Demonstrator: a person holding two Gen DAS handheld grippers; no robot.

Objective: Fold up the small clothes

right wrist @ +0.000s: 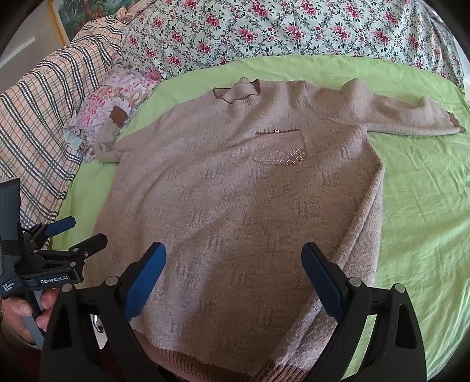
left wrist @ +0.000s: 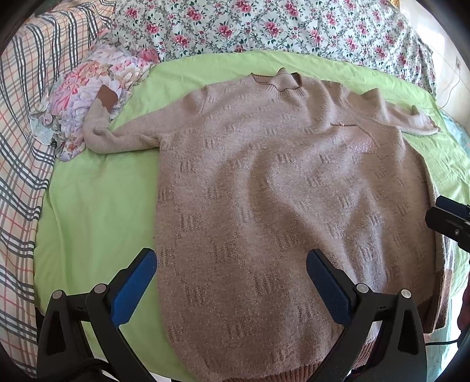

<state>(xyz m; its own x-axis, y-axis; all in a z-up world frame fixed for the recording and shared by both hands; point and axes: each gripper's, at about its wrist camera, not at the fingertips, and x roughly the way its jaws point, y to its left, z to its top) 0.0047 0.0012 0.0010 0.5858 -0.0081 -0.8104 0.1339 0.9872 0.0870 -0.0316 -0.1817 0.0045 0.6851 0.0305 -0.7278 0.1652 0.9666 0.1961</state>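
A beige knit sweater (left wrist: pixel 279 191) lies flat, front up, on a green sheet (left wrist: pixel 97 205); it also shows in the right wrist view (right wrist: pixel 235 199). Its collar is at the far side, its hem near me, and a sparkly chest pocket (right wrist: pixel 279 150) is on it. The left sleeve (left wrist: pixel 117 132) bends up onto a floral pillow; the right sleeve (right wrist: pixel 411 117) lies stretched out. My left gripper (left wrist: pixel 232 282) is open above the hem's left part, holding nothing. My right gripper (right wrist: pixel 233 273) is open above the hem's right part, holding nothing. The left gripper also shows in the right wrist view (right wrist: pixel 76 232).
A floral pillow (left wrist: pixel 97 88) lies at the far left under the sleeve's brown cuff (left wrist: pixel 105 98). A floral quilt (left wrist: pixel 264 26) runs along the far side. A plaid blanket (left wrist: pixel 23 147) lies along the left. The green sheet (right wrist: pixel 426 205) lies bare right of the sweater.
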